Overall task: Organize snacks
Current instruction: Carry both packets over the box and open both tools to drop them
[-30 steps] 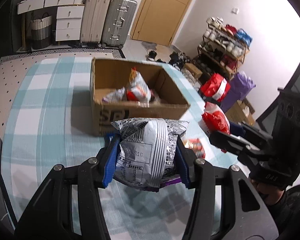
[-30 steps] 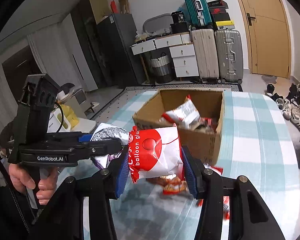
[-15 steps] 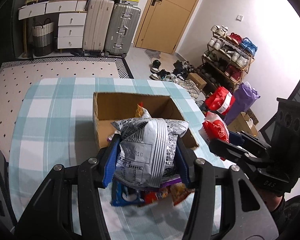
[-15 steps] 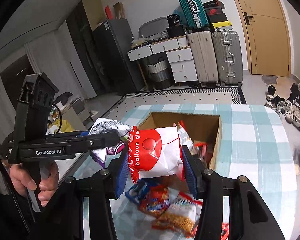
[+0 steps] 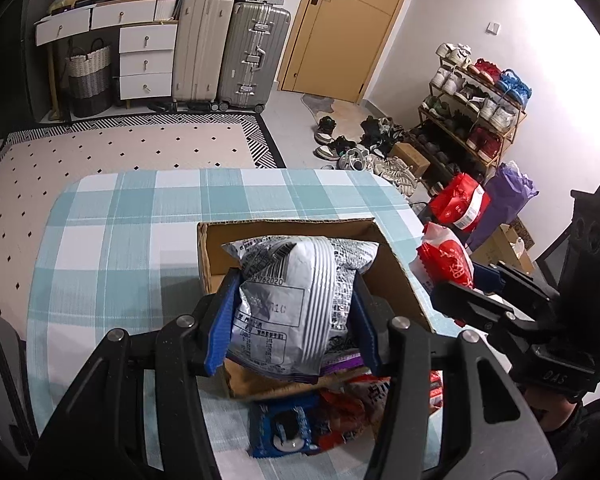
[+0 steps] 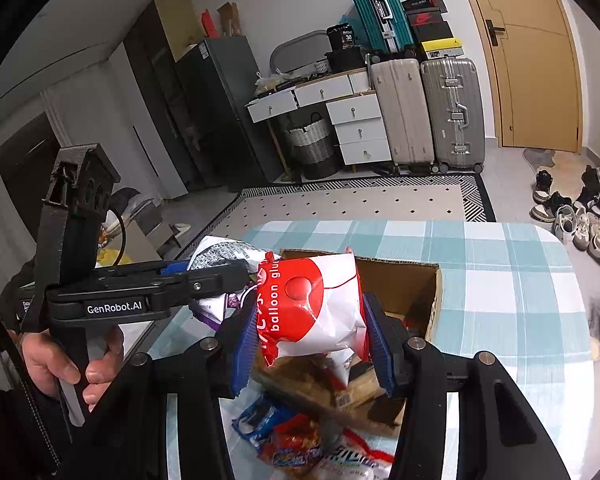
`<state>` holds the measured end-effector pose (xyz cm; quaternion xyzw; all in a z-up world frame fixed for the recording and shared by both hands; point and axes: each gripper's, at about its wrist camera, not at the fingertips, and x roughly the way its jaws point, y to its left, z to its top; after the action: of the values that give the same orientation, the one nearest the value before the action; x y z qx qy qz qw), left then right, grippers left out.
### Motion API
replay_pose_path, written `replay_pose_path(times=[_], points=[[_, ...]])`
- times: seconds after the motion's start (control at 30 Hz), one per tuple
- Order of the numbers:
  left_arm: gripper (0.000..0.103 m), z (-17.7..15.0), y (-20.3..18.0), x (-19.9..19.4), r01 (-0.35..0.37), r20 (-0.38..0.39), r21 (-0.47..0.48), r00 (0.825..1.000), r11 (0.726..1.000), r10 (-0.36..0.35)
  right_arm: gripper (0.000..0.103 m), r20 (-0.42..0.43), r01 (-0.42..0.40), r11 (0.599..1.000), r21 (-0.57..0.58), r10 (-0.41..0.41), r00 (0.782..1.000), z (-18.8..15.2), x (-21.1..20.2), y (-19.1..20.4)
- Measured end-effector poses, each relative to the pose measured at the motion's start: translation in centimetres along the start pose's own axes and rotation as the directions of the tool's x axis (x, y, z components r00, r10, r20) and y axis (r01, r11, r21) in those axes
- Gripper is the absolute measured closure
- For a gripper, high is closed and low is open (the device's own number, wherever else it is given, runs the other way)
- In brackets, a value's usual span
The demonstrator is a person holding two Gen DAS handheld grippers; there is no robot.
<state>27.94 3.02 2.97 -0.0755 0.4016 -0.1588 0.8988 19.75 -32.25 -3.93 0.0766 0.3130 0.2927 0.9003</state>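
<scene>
My left gripper (image 5: 292,320) is shut on a silver-white snack bag (image 5: 296,300) and holds it above the open cardboard box (image 5: 404,276) on the checked table. My right gripper (image 6: 312,344) is shut on a red-and-white "balloon" snack bag (image 6: 316,308), also held above the box (image 6: 432,300). The right gripper and its red bag (image 5: 448,260) show at the right of the left wrist view. The left gripper with its silver bag (image 6: 220,256) shows at the left of the right wrist view.
Loose snack packets lie on the table in front of the box: a blue cookie pack (image 5: 284,428) and red-orange packs (image 6: 296,444). The teal checked tablecloth (image 5: 120,240) stretches left and beyond. Suitcases, drawers and a shoe rack stand behind.
Both grippers have risen and moved forward over the box, each still holding its bag. The view now looks down into the box, and loose packets show near its front.
</scene>
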Motion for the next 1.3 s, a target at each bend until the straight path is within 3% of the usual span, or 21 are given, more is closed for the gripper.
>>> replay_pose_path(times=[0.37, 0.43, 0.5, 0.57, 0.9, 1.23, 1.3], points=[[0.054, 1.0, 1.0, 5.2, 0.015, -0.053, 0.0, 0.998, 1.0, -0.015, 0.053, -0.04, 0.028, 0.999, 0.016, -0.028, 0.999, 0.0, 3.4, -2.3], [0.046, 1.2, 1.2, 6.0, 0.014, -0.067, -0.004, 0.998, 1.0, -0.014, 0.051, -0.046, 0.047, 0.999, 0.01, -0.046, 0.998, 0.0, 4.1, -2.8], [0.038, 1.3, 1.4, 6.5, -0.002, -0.069, -0.006, 0.998, 1.0, 0.002, 0.04, -0.055, 0.065, 0.998, -0.005, -0.065, 0.996, -0.1, 4.7, -3.0], [0.035, 1.3, 1.5, 6.6, -0.004, -0.06, 0.003, 0.998, 1.0, 0.004, 0.037, -0.057, 0.074, 0.997, -0.017, -0.075, 0.996, -0.2, 5.1, -3.3], [0.031, 0.7, 2.0, 4.2, -0.032, -0.045, -0.016, 0.999, 0.999, 0.031, 0.033, -0.03, 0.077, 0.997, 0.005, -0.077, 0.997, -0.5, 3.6, -3.9], [0.024, -1.0, -0.1, -0.7, -0.081, 0.008, 0.011, 0.997, 0.997, 0.081, 0.032, 0.012, 0.076, 0.997, -0.03, -0.075, 0.997, -0.7, -0.1, -1.2], [0.023, -1.4, -0.5, -1.8, -0.092, 0.018, 0.016, 0.996, 0.996, 0.092, 0.028, 0.021, 0.076, 0.996, -0.037, -0.075, 0.997, -0.8, -0.9, -0.6]])
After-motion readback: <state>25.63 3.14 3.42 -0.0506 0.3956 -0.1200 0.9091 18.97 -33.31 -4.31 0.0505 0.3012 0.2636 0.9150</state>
